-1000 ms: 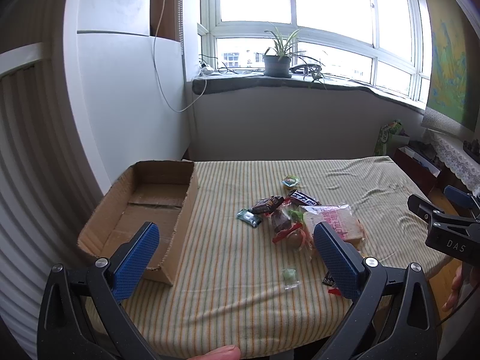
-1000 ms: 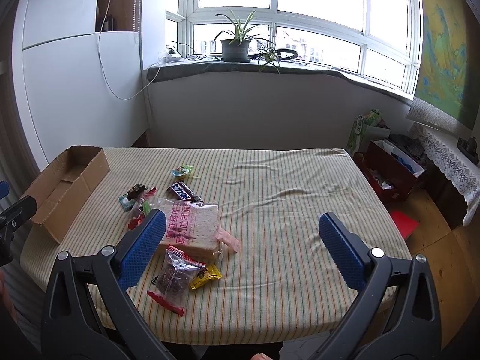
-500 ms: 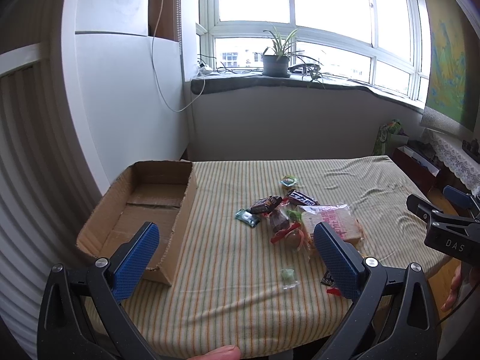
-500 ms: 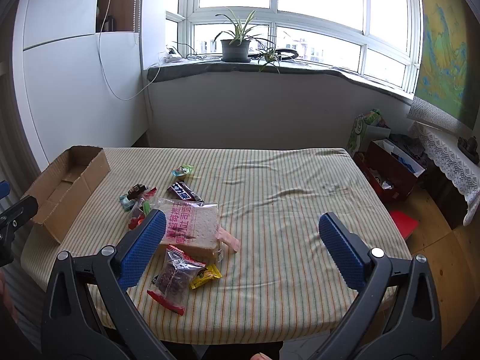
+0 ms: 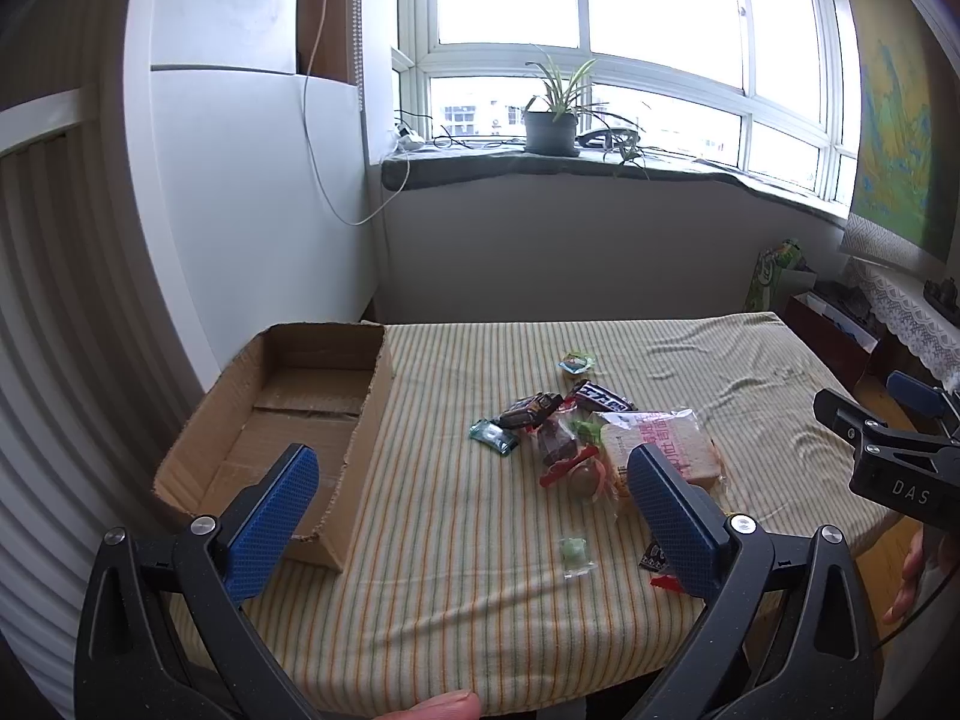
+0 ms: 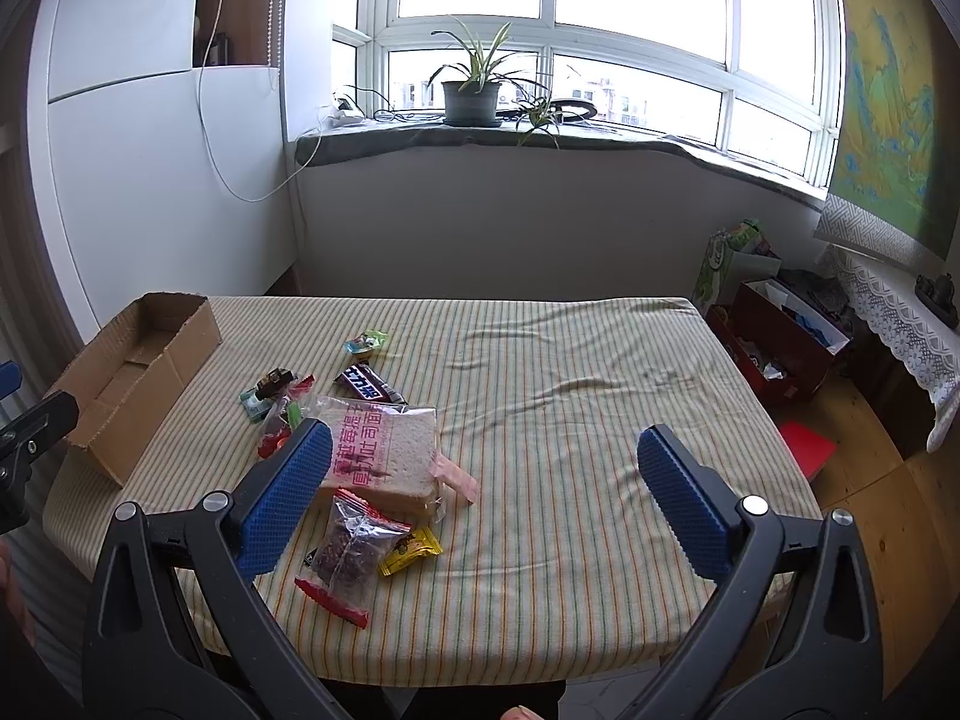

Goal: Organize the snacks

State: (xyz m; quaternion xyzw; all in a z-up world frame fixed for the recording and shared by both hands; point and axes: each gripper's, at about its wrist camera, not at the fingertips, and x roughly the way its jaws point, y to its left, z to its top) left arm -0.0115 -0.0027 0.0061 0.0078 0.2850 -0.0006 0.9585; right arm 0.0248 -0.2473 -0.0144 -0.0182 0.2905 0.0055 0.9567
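Your left gripper (image 5: 474,507) and right gripper (image 6: 485,495) both hang above the near edge of the striped table (image 6: 570,372) with their blue pads spread wide and nothing held between them. The snacks lie in a loose cluster left of the table's middle: a bagged bread slice (image 6: 384,450), a dark chocolate bar (image 6: 365,384) behind it and a small clear bag of dark snacks (image 6: 351,546) in front, with the open cardboard box (image 5: 288,420) well apart at the table's left end
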